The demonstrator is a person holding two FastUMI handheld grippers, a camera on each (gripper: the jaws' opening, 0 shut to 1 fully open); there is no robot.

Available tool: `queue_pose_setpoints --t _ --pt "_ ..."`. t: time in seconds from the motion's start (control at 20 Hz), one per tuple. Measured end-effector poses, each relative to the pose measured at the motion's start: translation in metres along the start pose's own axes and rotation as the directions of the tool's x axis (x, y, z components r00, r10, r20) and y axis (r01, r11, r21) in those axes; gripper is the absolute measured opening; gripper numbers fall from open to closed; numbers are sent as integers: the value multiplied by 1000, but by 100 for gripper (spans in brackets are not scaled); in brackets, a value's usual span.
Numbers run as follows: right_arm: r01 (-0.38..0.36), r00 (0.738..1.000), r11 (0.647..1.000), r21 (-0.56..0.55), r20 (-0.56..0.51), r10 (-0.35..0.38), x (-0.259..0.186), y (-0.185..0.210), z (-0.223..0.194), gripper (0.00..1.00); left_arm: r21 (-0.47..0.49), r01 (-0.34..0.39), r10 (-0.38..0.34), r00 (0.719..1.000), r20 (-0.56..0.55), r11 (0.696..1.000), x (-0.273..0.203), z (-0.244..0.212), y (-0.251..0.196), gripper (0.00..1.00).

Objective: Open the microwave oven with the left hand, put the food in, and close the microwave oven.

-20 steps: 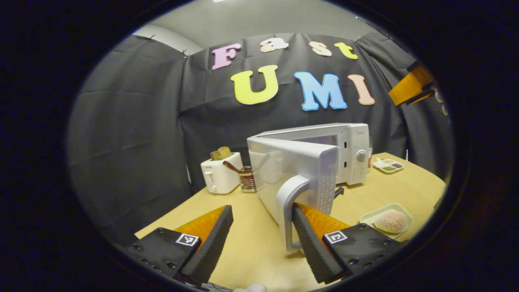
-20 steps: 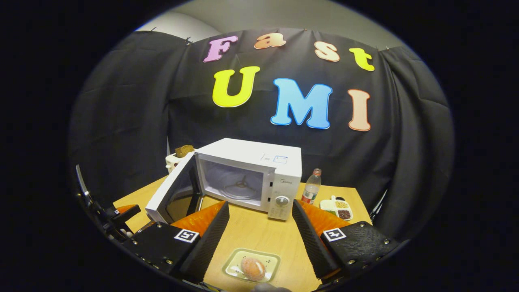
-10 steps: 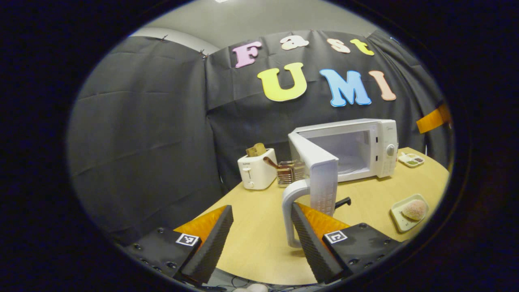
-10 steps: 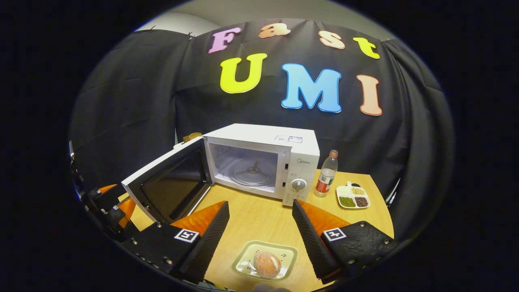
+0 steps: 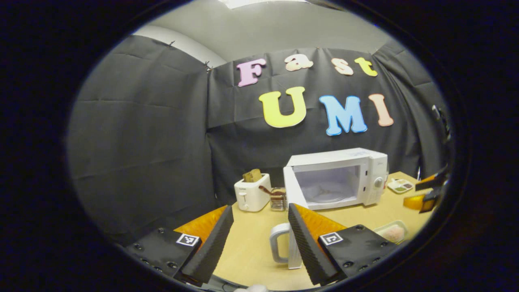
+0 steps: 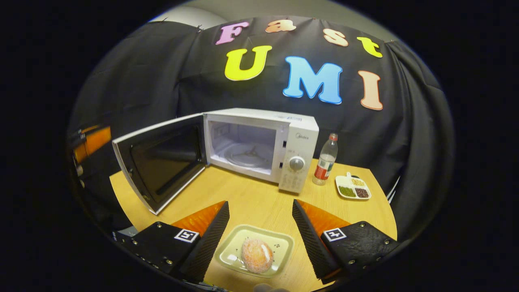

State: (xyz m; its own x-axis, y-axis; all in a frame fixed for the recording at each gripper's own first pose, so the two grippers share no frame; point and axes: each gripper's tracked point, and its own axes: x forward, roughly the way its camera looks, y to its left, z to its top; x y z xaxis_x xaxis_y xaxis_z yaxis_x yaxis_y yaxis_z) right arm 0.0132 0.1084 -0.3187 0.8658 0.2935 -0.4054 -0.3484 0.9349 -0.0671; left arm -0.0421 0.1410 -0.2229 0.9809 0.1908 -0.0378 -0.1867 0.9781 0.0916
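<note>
We see the microwave [image 6: 259,146] standing open on the wooden surface [image 6: 251,198], its door [image 6: 160,164] swung wide. The right gripper [image 6: 259,235] hangs above the food [image 6: 257,254] on its plate [image 6: 279,247], jaws apart. In the left gripper view, a toaster [image 5: 252,194] stands left of the microwave, and the door handle [image 5: 279,243] lies between the spread jaws of the left gripper [image 5: 259,239]. A bottle [image 6: 325,160] and divided dish [image 6: 352,188] sit right of the microwave.

Glossy white plastic microwave [image 6: 259,140], matt wood-grain table [image 6: 251,198], matt black cloth wall [image 6: 142,81]
</note>
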Motion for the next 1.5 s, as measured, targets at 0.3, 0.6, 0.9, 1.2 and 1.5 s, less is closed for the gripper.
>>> queue_pose_setpoints --t 0.3,0.6,0.9,1.2,1.5 --pt "-7 992 1000 16 -126 9 13 3 -81 95 2 129 -128 988 90 992 9 62 -53 93" --pt "-4 982 998 56 -187 15 35 1 -114 96 -32 200 -195 974 118 979 26 83 -86 92" --pt "-24 967 995 93 -249 47 50 6 -137 96 -11 208 -205 971 127 978 36 87 -94 93" --pt "-24 963 997 79 -267 44 50 5 -132 78 16 201 -202 971 125 979 41 86 -91 92" --pt "-28 964 998 62 -263 43 44 8 -105 73 12 183 -183 976 114 983 44 87 -73 93"
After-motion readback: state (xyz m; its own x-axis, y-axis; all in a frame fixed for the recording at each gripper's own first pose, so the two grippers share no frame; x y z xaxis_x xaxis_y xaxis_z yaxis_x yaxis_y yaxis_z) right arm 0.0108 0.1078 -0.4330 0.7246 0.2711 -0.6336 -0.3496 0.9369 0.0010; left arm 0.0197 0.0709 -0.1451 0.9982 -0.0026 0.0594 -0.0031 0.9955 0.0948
